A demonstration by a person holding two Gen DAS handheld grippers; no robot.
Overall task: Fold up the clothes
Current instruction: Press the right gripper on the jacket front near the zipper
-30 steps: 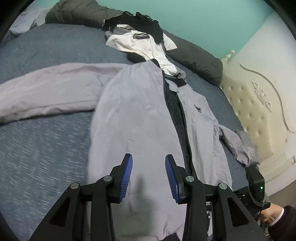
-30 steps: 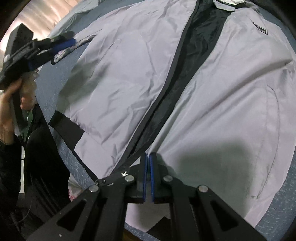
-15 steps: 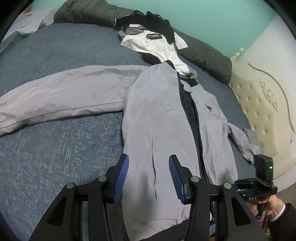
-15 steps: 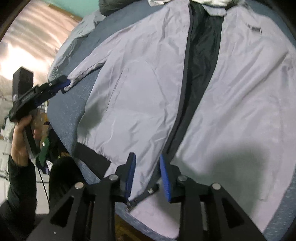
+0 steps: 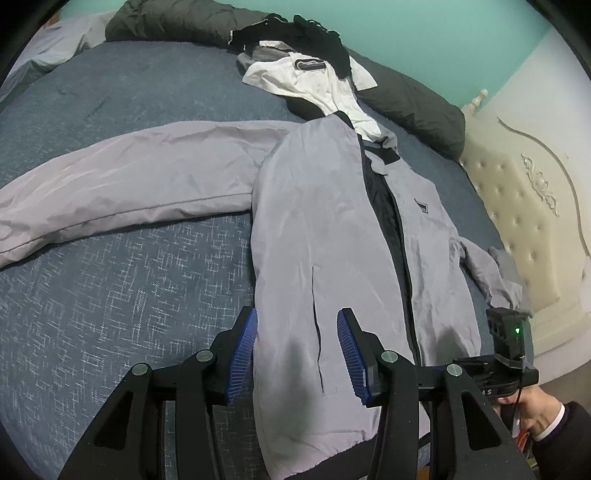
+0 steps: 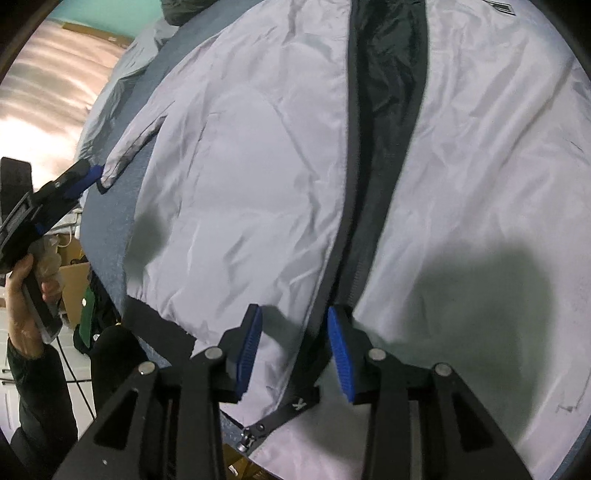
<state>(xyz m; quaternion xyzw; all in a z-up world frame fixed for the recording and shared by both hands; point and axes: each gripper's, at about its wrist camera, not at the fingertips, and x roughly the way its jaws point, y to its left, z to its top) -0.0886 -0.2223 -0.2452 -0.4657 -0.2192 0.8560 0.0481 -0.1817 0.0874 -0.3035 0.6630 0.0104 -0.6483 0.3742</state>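
A light grey zip-up jacket point(image 5: 325, 229) lies face up and spread flat on a bed with a dark blue, flecked cover point(image 5: 110, 295). Its front stands unzipped, so that a strip of black lining point(image 6: 388, 110) shows between the two front panels. One sleeve point(image 5: 122, 184) stretches out across the cover to the left in the left wrist view; the other sleeve point(image 5: 487, 269) lies crumpled at the bed's edge near a cream tufted headboard point(image 5: 524, 206). The black hem band point(image 6: 159, 328) sits at the near edge of the bed.

The left tongs point(image 5: 297, 354) hover over the lower part of one front panel, near its slit pocket point(image 5: 317, 325). Their blue ribbed pads stand apart with nothing clamped between them; the cloth under them lies flat.

The right tongs point(image 6: 293, 350) hang above the bottom of the zip, where the two panels meet. Their jaws are opening, and the black zip edge point(image 6: 343, 229) runs under the gap, but the pads do not press on it. A black zip pull tab point(image 6: 291, 406) lies just below the gap.

Beyond the jacket's collar lies a heap of other clothes: a white garment point(image 5: 314, 77) with a black one point(image 5: 306, 33) on top, against dark grey pillows point(image 5: 413, 103) and a teal wall point(image 5: 424, 40). A hand point(image 5: 535, 410) in a dark sleeve with a white cuff holds the right tool's grip.
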